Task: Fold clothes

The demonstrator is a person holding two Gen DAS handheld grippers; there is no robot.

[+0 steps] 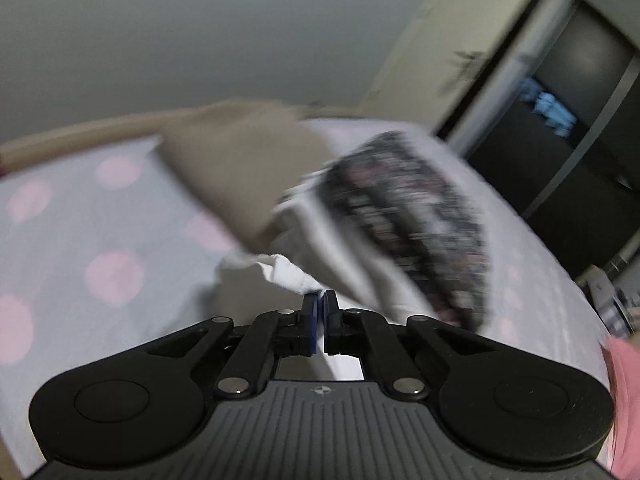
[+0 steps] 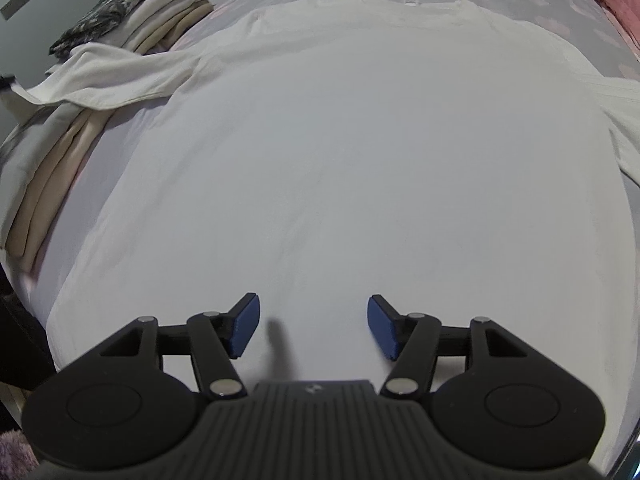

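White t-shirt (image 2: 320, 140) lies spread flat on the bed (image 2: 500, 4), one sleeve draped over a folded pile (image 2: 168, 12) at its far left. Left tongs (image 1: 320, 300) pressed together, pinching the sleeve's white hem (image 1: 292, 280). Right tongs (image 2: 314, 326) spread wide just above the shirt body w/ nothing btwn them.

2 close wrist views, perhaps overlapping
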